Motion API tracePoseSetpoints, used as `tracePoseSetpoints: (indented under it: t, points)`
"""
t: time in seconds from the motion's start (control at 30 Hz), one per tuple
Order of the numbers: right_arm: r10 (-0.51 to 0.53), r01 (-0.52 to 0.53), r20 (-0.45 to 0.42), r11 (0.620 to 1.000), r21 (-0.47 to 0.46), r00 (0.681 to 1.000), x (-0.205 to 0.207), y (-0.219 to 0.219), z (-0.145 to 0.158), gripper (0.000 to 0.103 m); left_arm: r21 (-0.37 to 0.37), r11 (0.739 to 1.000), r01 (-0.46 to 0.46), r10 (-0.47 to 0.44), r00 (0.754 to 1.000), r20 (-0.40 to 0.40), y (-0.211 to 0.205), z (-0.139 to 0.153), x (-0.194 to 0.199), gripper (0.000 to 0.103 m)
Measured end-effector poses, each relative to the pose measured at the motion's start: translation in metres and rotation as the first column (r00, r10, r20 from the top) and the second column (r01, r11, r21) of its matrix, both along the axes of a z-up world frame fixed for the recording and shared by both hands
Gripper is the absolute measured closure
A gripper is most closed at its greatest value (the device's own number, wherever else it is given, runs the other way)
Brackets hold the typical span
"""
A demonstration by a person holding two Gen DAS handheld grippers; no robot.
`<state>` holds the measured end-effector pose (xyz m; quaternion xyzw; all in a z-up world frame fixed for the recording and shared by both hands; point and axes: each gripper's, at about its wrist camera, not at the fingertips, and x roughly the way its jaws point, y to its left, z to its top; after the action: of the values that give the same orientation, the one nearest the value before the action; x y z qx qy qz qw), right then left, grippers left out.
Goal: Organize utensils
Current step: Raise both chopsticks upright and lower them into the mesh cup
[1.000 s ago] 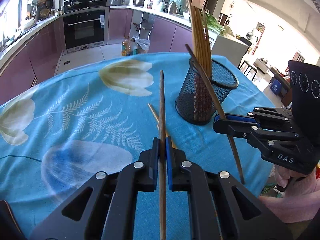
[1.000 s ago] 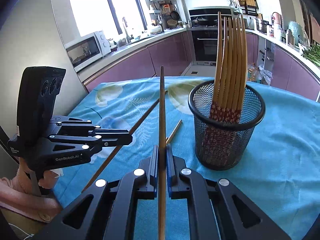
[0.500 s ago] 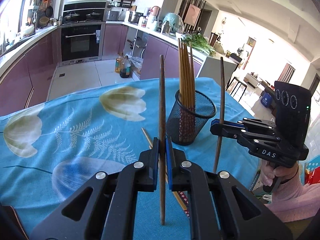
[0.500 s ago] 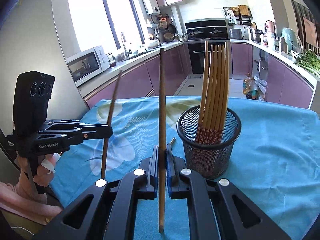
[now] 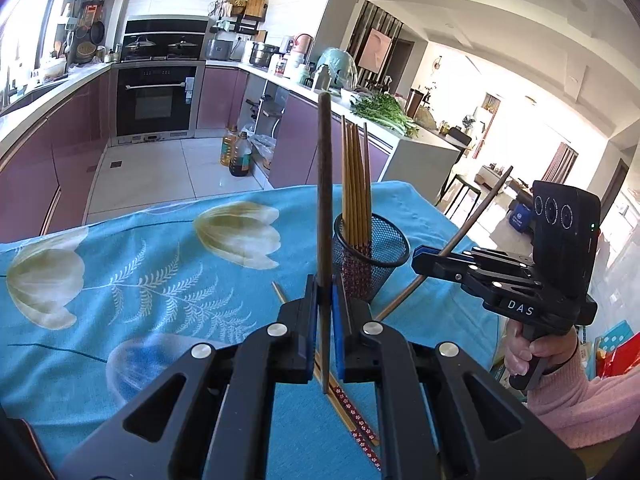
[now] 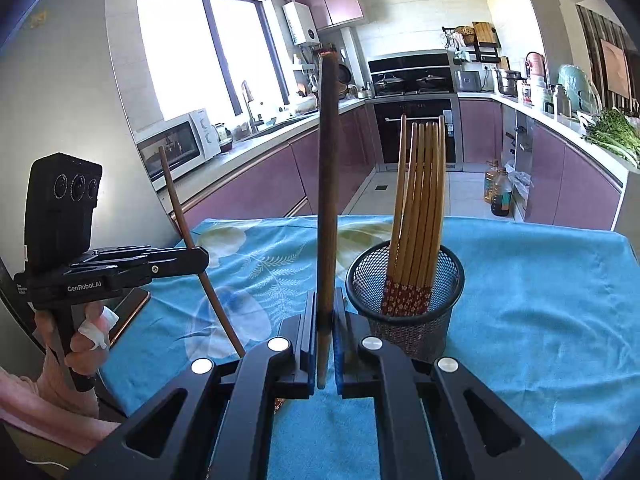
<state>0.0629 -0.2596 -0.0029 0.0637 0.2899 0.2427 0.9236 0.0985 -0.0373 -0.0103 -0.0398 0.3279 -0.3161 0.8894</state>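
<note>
Left gripper (image 5: 325, 312) and right gripper (image 6: 325, 320), each clamped shut on one dark wooden chopstick (image 5: 324, 208) held near upright; black wire-mesh cup (image 6: 404, 300), holding more chopsticks, stands on the blue floral tablecloth (image 6: 520, 300), ahead-right of both, nearer the right gripper.

- A dark chopstick (image 5: 324, 208) is clamped upright in the left gripper (image 5: 325, 320).
- A mesh cup (image 5: 372, 256) holding chopsticks is seen behind it on the blue-clothed counter (image 5: 160, 280).
- A second chopstick (image 5: 460, 240) is gripped, tilted, in the right gripper (image 5: 424, 258).
- A patterned chopstick (image 5: 352, 412) is left on the cloth.
</note>
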Motion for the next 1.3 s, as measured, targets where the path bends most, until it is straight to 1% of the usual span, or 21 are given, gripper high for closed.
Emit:
tracePoseSetpoints:
  t: [0.27, 0.83, 1.3]
  points:
    - [-0.005, 0.005, 0.033, 1.0, -0.005, 0.999, 0.001, -0.004, 0.008, 0.097, -0.035, 0.999, 0.011, -0.01, 0.999, 0.033, -0.004, 0.015, 0.002, 0.096]
    - [-0.032, 0.034, 0.12, 0.999, -0.014, 0.992, -0.001, -0.017, 0.037, 0.097, -0.064, 0.995, 0.079, -0.072, 0.993, 0.099, -0.029, 0.042, 0.007, 0.096]
    - [-0.04, 0.049, 0.198, 0.998, -0.039, 0.979, 0.0, -0.02, 0.063, 0.097, -0.066, 0.991, 0.116, -0.103, 0.981, 0.165, -0.051, 0.07, 0.007, 0.096]
